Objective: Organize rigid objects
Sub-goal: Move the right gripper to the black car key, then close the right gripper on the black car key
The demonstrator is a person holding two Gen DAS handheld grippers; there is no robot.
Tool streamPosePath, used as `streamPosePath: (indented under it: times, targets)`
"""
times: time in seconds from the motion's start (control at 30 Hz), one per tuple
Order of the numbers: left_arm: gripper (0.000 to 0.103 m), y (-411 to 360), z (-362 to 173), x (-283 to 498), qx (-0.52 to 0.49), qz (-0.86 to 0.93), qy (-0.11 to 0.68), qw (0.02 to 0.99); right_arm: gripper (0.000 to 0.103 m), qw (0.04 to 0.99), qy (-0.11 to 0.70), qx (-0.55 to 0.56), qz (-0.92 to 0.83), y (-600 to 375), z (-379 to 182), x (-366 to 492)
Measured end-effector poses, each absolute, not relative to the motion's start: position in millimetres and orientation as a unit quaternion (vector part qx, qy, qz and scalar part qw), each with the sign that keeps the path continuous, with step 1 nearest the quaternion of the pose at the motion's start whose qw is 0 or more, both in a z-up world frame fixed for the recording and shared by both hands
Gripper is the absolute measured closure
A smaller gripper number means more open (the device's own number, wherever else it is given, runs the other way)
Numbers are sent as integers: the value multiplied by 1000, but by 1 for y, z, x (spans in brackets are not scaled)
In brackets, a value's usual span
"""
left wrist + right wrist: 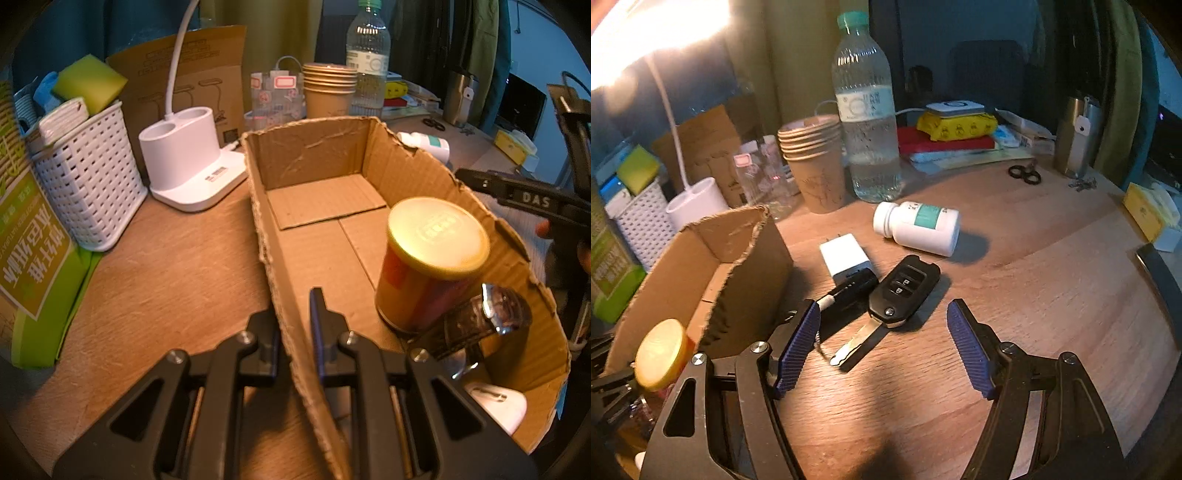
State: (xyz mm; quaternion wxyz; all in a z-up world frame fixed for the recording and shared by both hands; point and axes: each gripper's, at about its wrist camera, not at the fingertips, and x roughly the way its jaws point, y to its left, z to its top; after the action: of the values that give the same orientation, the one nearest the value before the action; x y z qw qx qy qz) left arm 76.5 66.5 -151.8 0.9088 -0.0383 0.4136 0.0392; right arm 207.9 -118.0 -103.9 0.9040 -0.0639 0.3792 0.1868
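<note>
— Two grippers working: left gripper is clamped on the cardboard box wall, can standing inside.
— Right gripper hangs wide apart over the car key on the table, empty.

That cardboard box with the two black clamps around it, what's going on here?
A person is tidying small items into the cardboard box. The left gripper is shut on the box's side wall. The right gripper hangs open over a car key on the wooden table. A yellow-lidded jar is already in the box; a charger and pill bottle lie outside.
</note>
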Motion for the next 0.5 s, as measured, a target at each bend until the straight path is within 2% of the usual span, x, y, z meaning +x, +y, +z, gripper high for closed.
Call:
streamPosePath:
  times: [0.5]
  targets:
    - [88, 67, -152, 77, -38, 39, 414, 909, 31, 894, 412, -97, 146, -107, -123, 237]
